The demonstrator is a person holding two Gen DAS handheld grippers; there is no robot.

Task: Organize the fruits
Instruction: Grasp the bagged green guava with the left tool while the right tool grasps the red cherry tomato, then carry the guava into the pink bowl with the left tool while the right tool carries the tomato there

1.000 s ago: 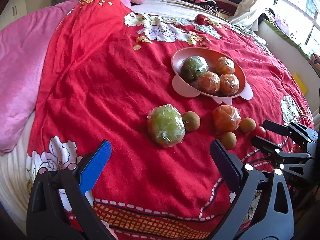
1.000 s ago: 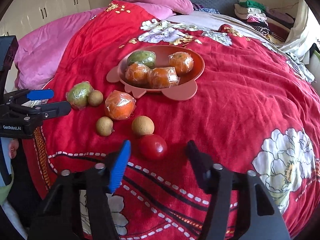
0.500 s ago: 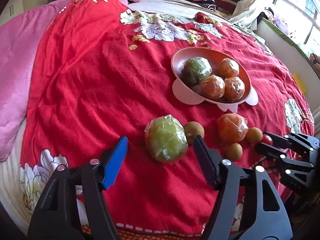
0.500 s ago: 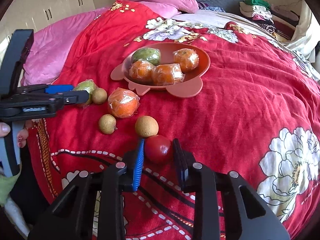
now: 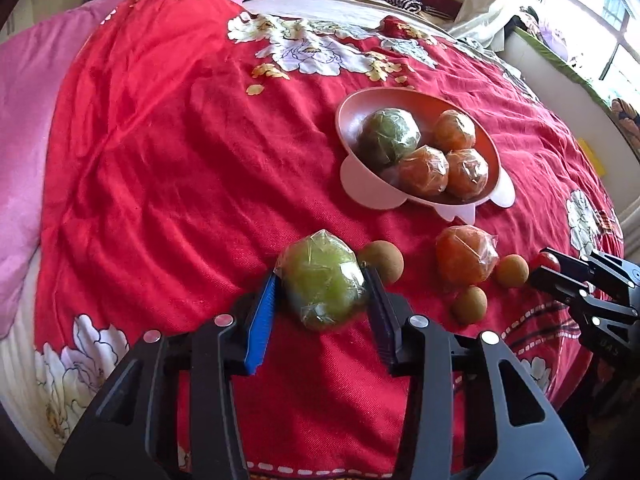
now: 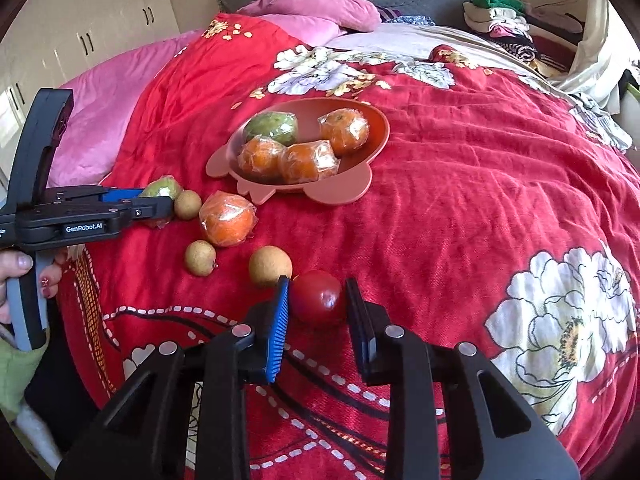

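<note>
Left gripper (image 5: 324, 284) is sitting low on the red bedspread (image 5: 160, 184), its pads pressing either side of the wrapped green fruit (image 5: 322, 280); jaws have just been closing onto it. A brown round fruit (image 5: 382, 260) is lying just beyond the right pad, touching or nearly touching the wrap. To the left of the left pad the bedspread is running bare out to the pink blanket (image 5: 24, 128) at the bed edge. Straight ahead of the fingers there is open cloth up to the pink bowl (image 5: 348, 128), which is holding one wrapped green fruit and three wrapped orange ones.

Right gripper (image 6: 316, 300) is closing narrowly on the red tomato (image 6: 318, 296), both pads against its sides. A tan round fruit (image 6: 270, 266) is sitting just off the blue left pad. Ahead and left of the fingers: a wrapped orange (image 6: 227, 218) and another small brown fruit (image 6: 200, 258). To the right of the right pad the bedspread is lying open, well away from any fruit, out to the white flower print (image 6: 560, 328).

Against one second ago: both pairs of fingers were standing wide with the fruit ahead of them, ungripped; now each pair is clamping its fruit. The loose fruit and the bowl are lying where they were
</note>
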